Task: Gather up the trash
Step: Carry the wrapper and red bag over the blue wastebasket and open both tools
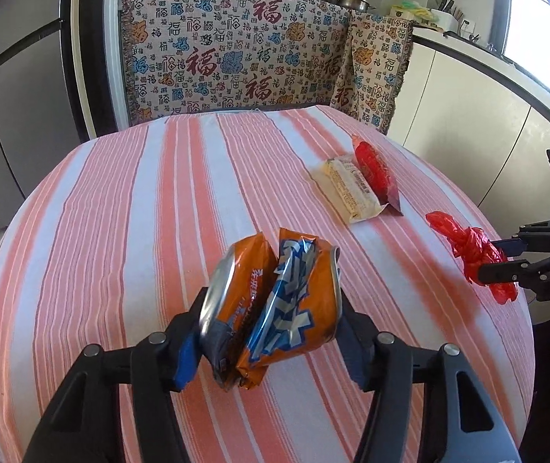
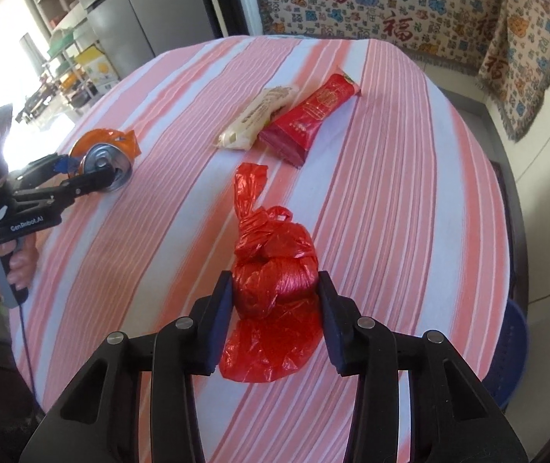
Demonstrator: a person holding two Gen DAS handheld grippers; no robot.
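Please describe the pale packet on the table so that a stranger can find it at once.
On the striped tablecloth, look toward the far side, near the patterned cloth. Two long packets lie side by side there, touching. The pale packet is the cream one with small print; its neighbour, the red packet, is bright red.

Orange-blue can [image 1: 275,305] – red bag [image 2: 275,270] – pink-white striped tablecloth [image 1: 120,212].

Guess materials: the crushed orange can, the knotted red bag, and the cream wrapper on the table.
Crushed orange can: thin metal, likely aluminium; bare silvery rim, sharp creases, glossy printed skin.
Knotted red bag: thin plastic film, translucent and shiny, finely crinkled, tied in a knot.
Cream wrapper: probably plastic film packaging, fairly matte, printed text, crimped end; paper can't be ruled out.
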